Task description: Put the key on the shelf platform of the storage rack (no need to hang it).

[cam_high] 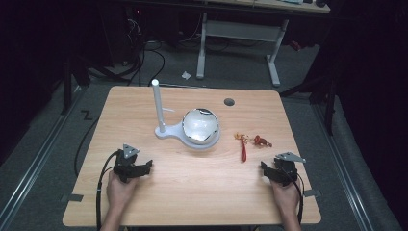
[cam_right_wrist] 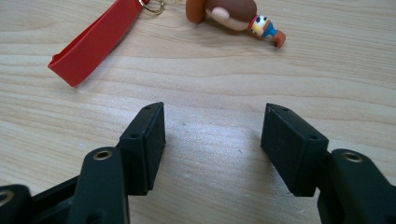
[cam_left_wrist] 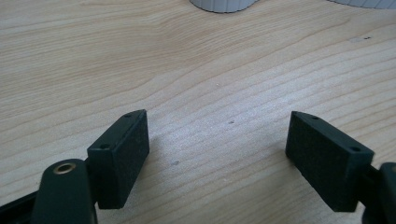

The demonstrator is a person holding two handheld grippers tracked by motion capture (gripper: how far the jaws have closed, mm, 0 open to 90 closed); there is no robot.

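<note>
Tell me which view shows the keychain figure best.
The right gripper view: the figure lies close ahead of the open jaws, beside its red strap. The high view shows it small and blurred.

My left black two-jaw gripper point(cam_high: 133, 167) and right black two-jaw gripper point(cam_high: 278, 172) each carry a grey three-cornered plate, a trailing black cable, flat rectangular pads with small holes, and brass-ringed pivot screws.

Bowl point(cam_high: 201, 126) on stand point(cam_high: 166, 131) mid-table point(cam_high: 192, 192); keychain point(cam_high: 250, 141) lies to its right.
</note>
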